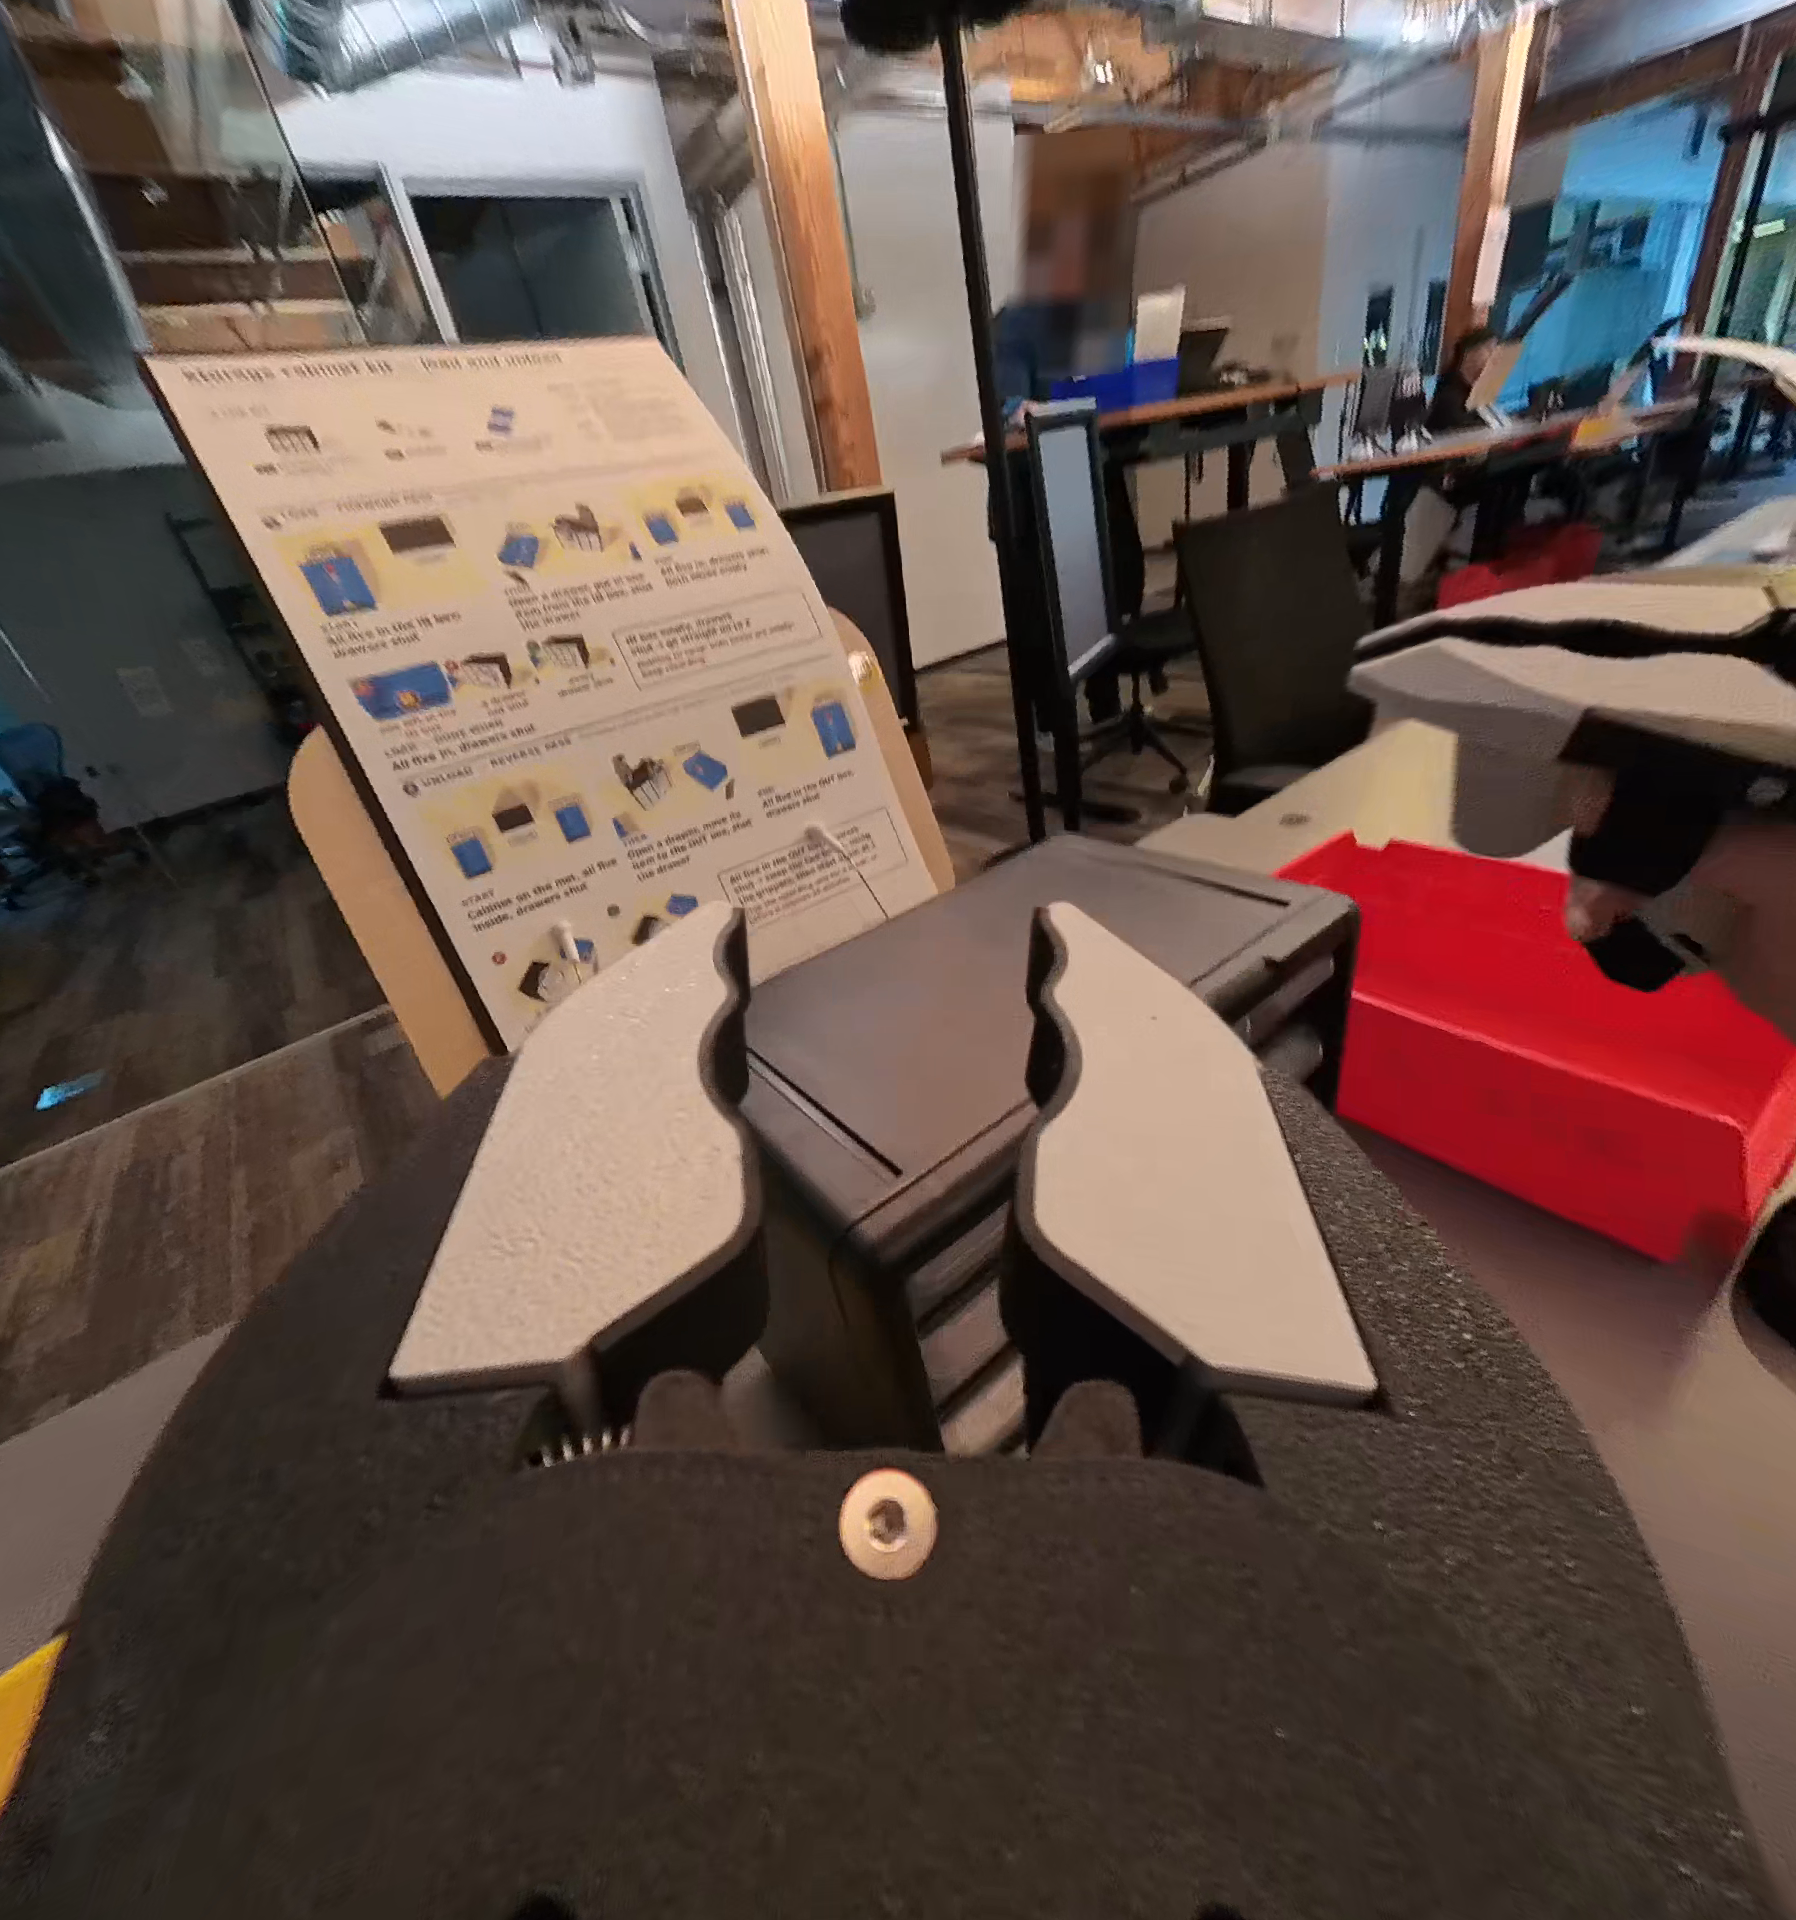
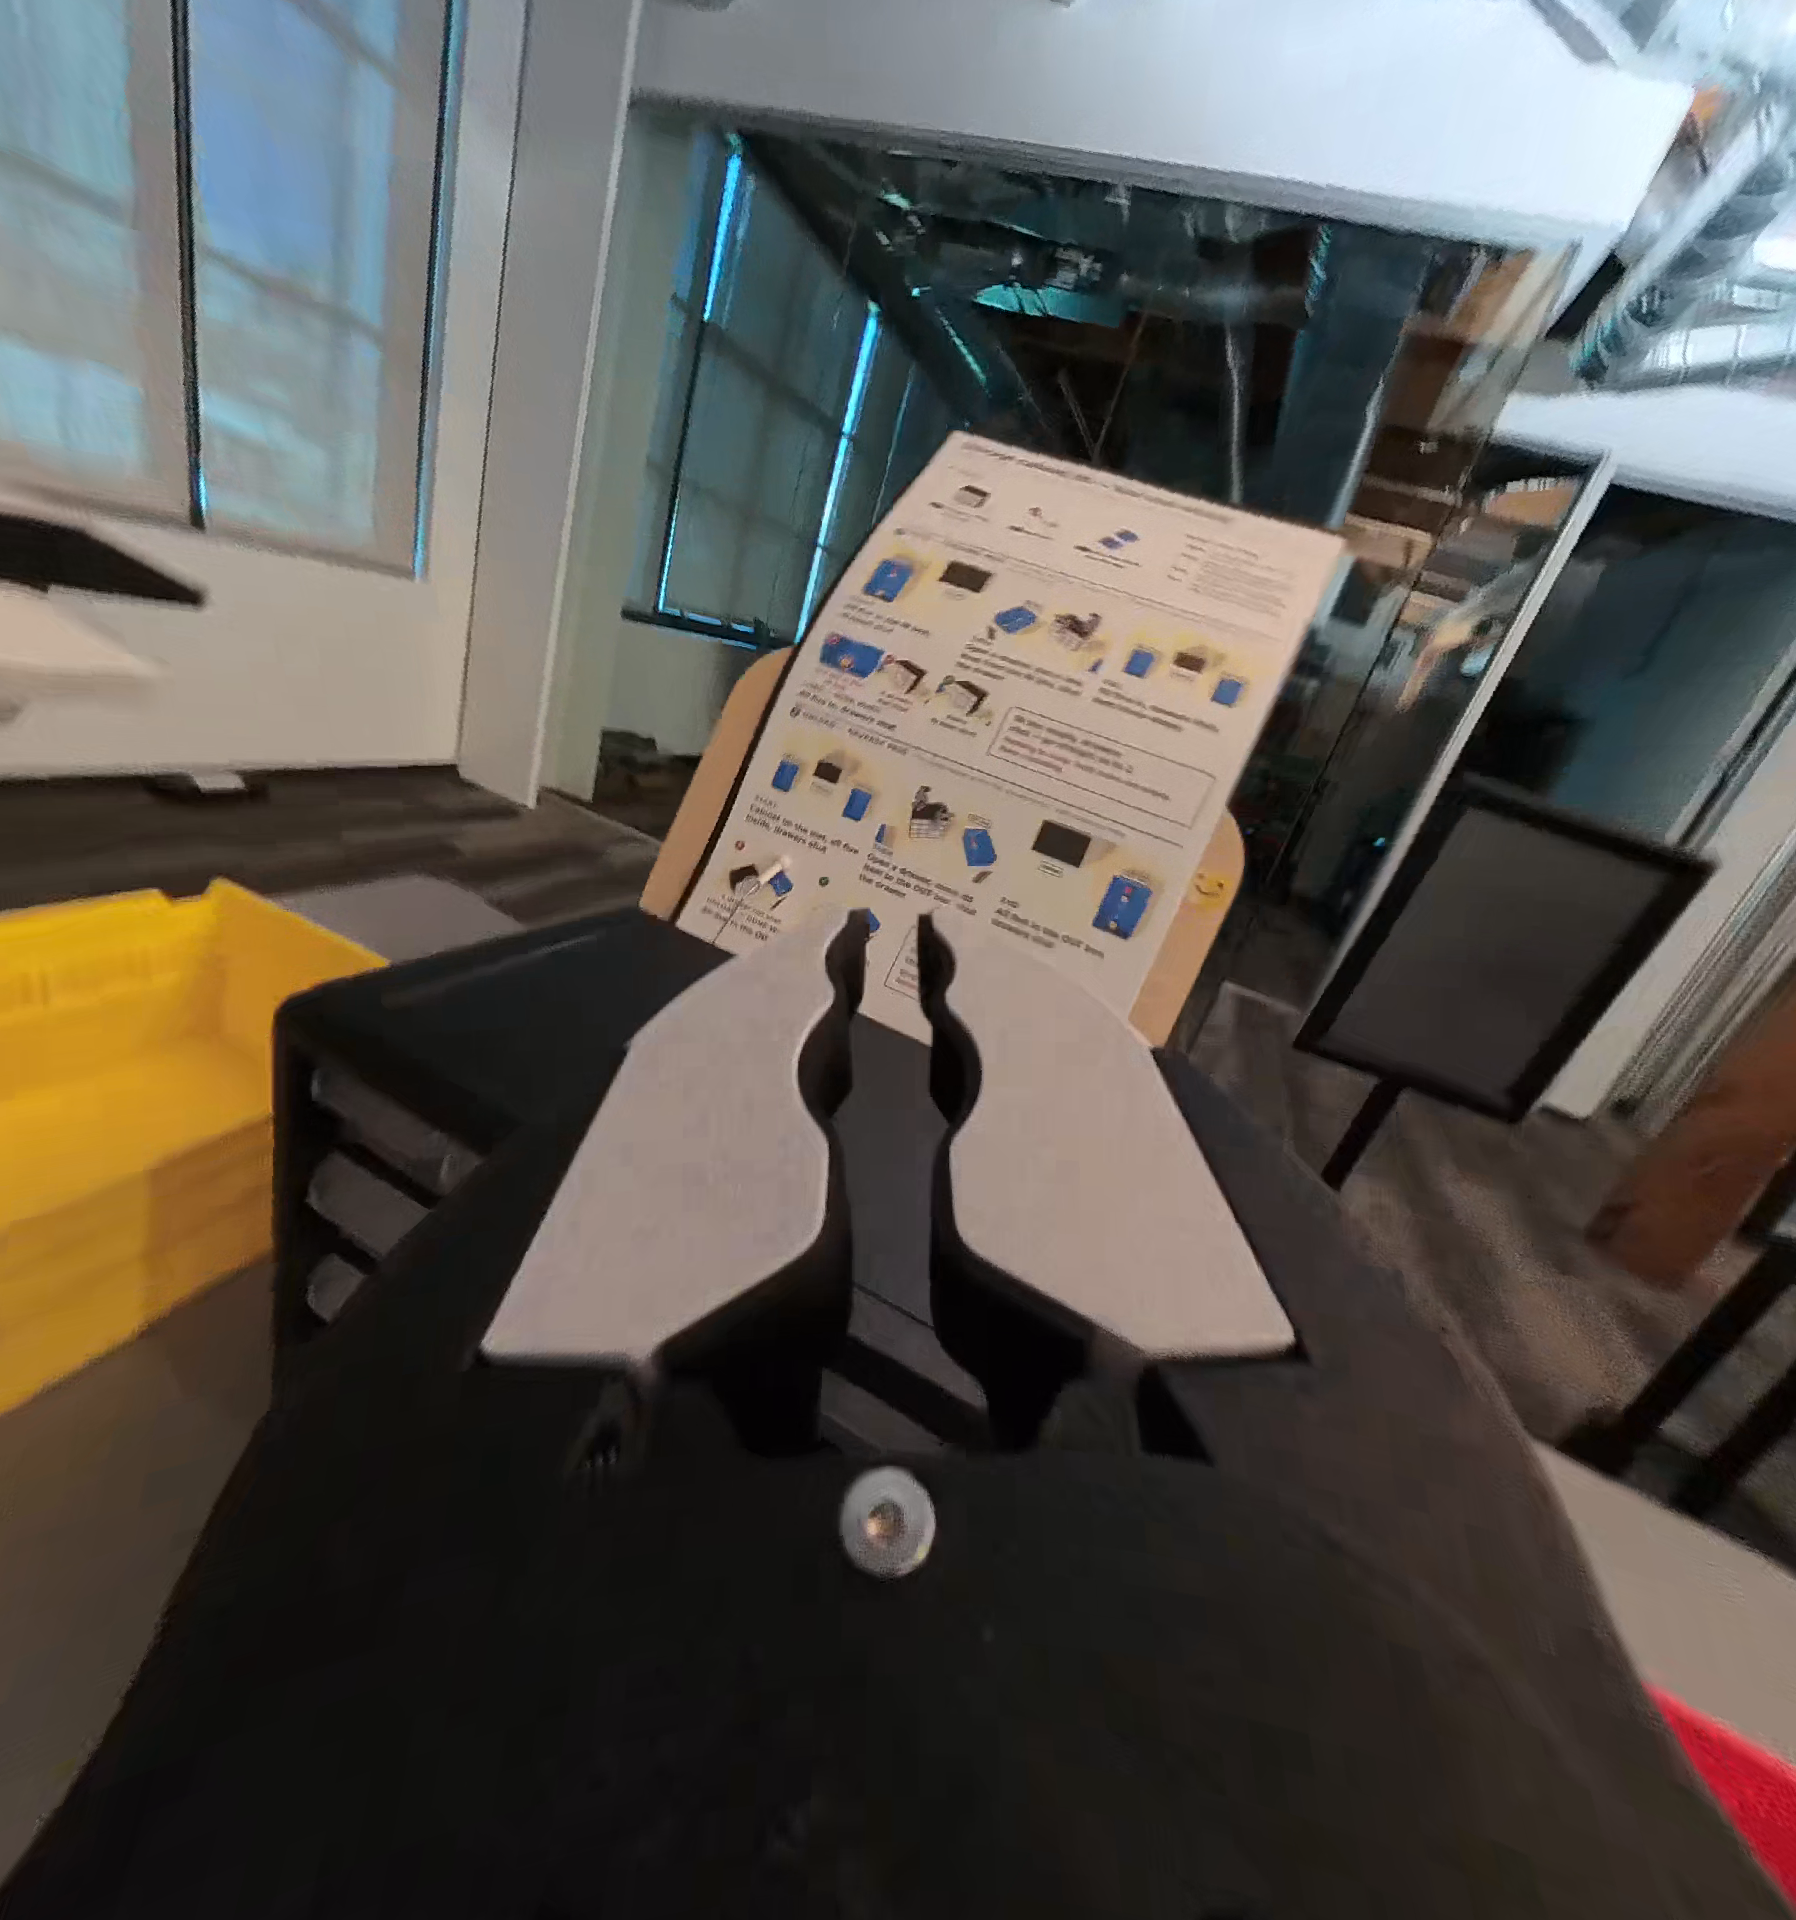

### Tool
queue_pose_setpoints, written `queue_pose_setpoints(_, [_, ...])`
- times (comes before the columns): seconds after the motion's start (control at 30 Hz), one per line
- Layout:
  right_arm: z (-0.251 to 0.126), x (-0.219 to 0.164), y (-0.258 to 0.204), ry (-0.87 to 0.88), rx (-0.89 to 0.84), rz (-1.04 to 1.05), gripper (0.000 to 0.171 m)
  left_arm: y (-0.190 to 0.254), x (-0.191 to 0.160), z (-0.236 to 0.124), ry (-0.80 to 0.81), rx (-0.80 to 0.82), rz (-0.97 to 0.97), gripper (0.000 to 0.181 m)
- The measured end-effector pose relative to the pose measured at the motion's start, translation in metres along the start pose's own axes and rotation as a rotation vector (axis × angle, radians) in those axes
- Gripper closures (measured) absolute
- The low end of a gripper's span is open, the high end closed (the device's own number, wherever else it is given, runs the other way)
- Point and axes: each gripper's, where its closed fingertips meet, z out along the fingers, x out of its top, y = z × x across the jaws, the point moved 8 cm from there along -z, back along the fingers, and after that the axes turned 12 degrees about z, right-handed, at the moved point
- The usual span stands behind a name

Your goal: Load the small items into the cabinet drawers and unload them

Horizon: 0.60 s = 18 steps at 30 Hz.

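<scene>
Closest to the lens is the left hand-held gripper [image 1: 889, 961], fingers spread wide with nothing between them, hovering just over the near corner of the black drawer cabinet [image 1: 1039, 1039]. The right hand-held gripper [image 2: 889, 935] sits above the same cabinet [image 2: 437, 1049] from the other side, its jaws nearly together with only a slim gap and nothing pinched as far as I can see.

My read: this is an in-between beat, neither tool carrying anything, and every drawer front I can make out looks pushed in. I can't see any small items at all, so no telling whether they're in the drawers or a bin. Next move is probably dropping to a drawer front and pulling it out.

Room-wise, the red bin [image 1: 1528, 1049] sits just beside the cabinet on one side and the yellow bin [image 2: 94, 1101] close on the other, so sideways swings are tight. The instruction board [image 1: 561, 665] stands right behind. The front of the tabletop [image 1: 1600, 1403] looks like the free approach.
</scene>
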Motion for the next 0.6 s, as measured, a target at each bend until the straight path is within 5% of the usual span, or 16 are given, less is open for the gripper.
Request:
queue_pose_setpoints(0.27, [-0.006, -0.012, 0.057, -0.149, 0.024, 0.278, 0.161, 0.008, -0.002, 0.004, 0.018, 0.07, 0.043, 0.136])
queue_pose_setpoints(0.6, [-0.003, -0.021, 0.048, -0.144, 0.019, 0.072, 0.148, 0.005, -0.009, 0.009, 0.016, 0.008, -0.041, 0.143])
